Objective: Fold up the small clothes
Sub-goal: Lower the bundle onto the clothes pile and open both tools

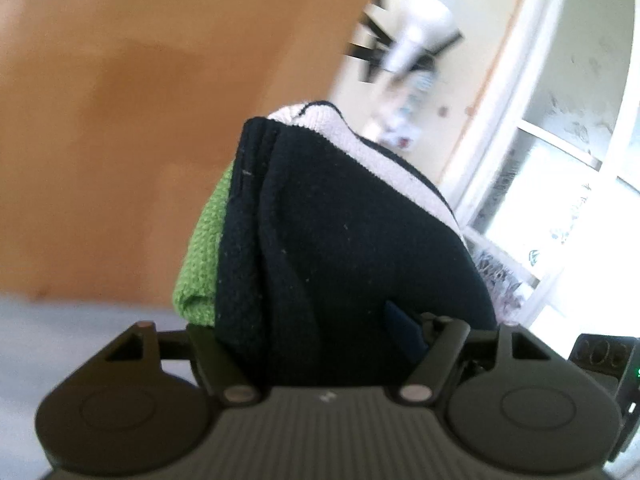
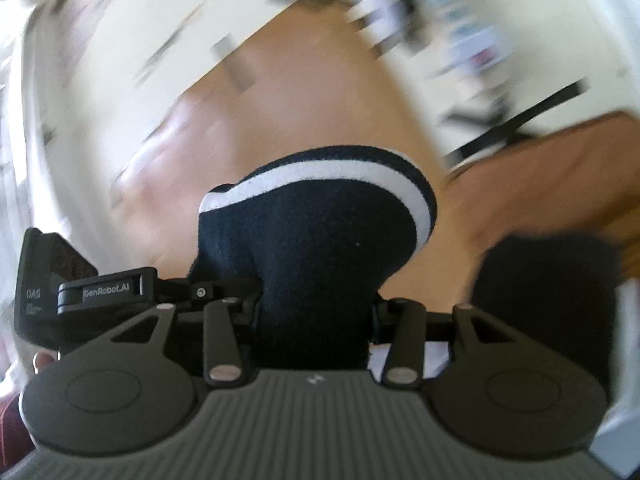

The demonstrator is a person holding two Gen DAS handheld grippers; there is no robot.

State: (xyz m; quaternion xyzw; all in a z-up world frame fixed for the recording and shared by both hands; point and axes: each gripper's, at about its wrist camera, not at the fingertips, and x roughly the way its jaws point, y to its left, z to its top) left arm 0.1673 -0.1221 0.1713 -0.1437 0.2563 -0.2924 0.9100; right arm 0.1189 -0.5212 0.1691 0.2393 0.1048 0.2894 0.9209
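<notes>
My left gripper [image 1: 320, 336] is shut on a small dark navy knit garment [image 1: 344, 232] with a green part [image 1: 204, 256] on its left and a pale band [image 1: 360, 144] along its top. The cloth bunches up from between the jaws and hides the fingertips. My right gripper [image 2: 316, 312] is shut on dark navy cloth with a white stripe [image 2: 320, 172] near its hem [image 2: 316, 240]. It is lifted above the wooden table [image 2: 280, 112]. Both views are motion-blurred.
An orange-brown wooden surface [image 1: 140, 100] fills the left of the left wrist view. A window frame [image 1: 552, 152] and a blurred white object [image 1: 424, 28] lie to the right. The other gripper's body [image 2: 52, 280] shows at left in the right wrist view; a dark shape [image 2: 548, 280] at right.
</notes>
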